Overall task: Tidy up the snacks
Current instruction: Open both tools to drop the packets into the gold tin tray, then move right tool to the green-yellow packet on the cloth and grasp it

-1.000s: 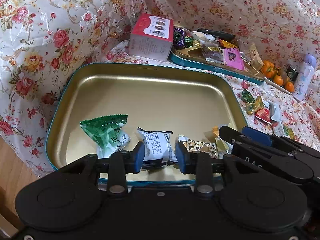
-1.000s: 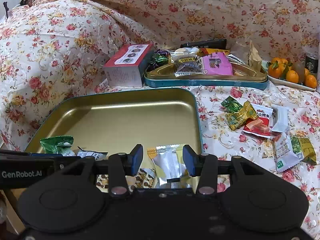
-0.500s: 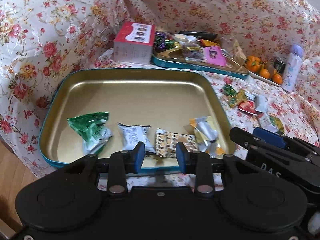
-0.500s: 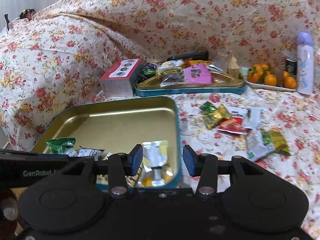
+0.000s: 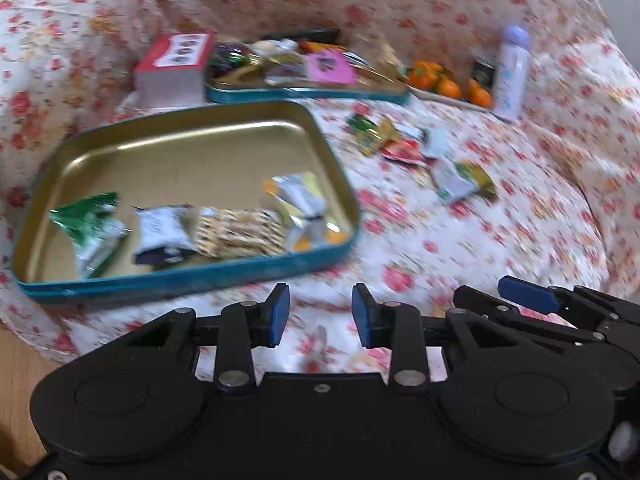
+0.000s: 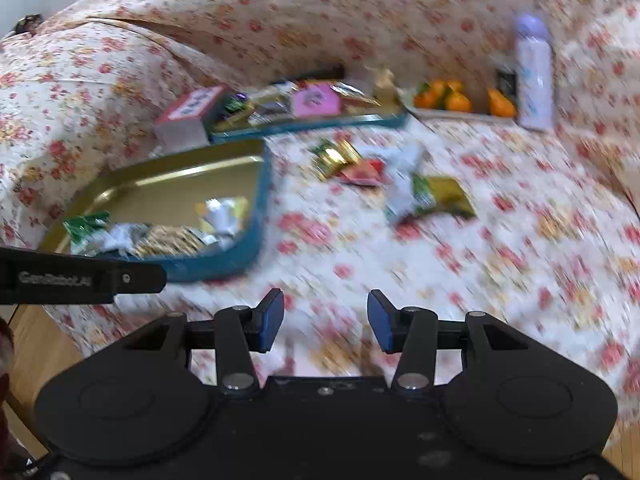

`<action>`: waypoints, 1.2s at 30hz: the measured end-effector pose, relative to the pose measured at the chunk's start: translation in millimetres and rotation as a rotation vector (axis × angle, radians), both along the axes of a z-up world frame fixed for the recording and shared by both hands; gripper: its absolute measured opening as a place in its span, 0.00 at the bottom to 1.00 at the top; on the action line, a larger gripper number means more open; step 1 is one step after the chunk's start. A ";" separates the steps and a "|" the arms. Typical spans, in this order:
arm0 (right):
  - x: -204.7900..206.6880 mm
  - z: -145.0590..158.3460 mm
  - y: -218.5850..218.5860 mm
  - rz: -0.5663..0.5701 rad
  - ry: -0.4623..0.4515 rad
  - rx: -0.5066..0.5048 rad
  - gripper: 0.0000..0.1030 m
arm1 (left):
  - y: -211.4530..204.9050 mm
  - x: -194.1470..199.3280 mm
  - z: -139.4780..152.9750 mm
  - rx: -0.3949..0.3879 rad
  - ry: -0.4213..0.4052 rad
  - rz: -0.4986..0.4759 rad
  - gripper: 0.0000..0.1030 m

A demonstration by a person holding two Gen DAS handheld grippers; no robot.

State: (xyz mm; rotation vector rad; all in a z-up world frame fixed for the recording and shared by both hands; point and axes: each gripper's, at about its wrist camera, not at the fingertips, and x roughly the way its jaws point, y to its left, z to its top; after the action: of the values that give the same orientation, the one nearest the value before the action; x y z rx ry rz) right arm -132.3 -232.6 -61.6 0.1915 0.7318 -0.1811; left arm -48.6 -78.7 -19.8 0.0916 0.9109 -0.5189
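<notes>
Both grippers are pulling back from the gold tin (image 5: 188, 280) and swinging toward the open stretch of floral cloth (image 5: 460, 248); a second ago each was poised over the tin's near edge, above the wrappers. The left gripper (image 5: 316, 316) is now hanging over bare cloth, its jaws held about half apart with nothing between them, and the tin has slid to its ten o'clock. The right gripper (image 6: 325, 316) is empty too, its jaws opening a little wider as it goes, with only blurred cloth showing between the blue pads.

Four snacks are lying in a row along the tin's near side: a green packet (image 5: 86, 220), a white one (image 5: 160, 232), a patterned one (image 5: 236, 232) and a silver-and-yellow one (image 5: 298, 204). That row suggests the last drop-off is finished and both tools are heading out for more.

The remaining loose snacks (image 6: 360, 162) are sitting on the cloth at about one o'clock from the right gripper, with a green-and-gold packet (image 6: 430, 196) nearest to it. A second tin (image 6: 308, 124) with mixed snacks is resting farther back at twelve o'clock.

The task looks partly done, with several wrappers yet to collect.
</notes>
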 end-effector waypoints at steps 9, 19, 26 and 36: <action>-25.2 -13.6 -41.2 -0.094 0.015 -0.007 0.48 | -39.5 -27.0 -21.9 0.050 0.002 -0.053 0.42; -15.1 -9.3 -82.6 -0.147 -0.039 0.030 0.48 | -80.9 -15.3 -19.5 0.069 -0.020 -0.043 0.42; 10.9 -2.1 -101.9 -0.134 -0.079 0.096 0.48 | -109.0 3.2 -22.1 0.087 -0.028 -0.027 0.42; 47.4 3.6 -125.1 -0.131 -0.106 0.249 0.49 | -127.7 26.5 -34.2 0.105 0.002 0.007 0.41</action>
State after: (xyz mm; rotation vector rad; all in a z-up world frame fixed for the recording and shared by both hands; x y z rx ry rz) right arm -84.9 -357.7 -58.0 0.4840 0.6353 -0.2028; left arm -22.1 -206.3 -54.0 0.1828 0.9397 -0.4651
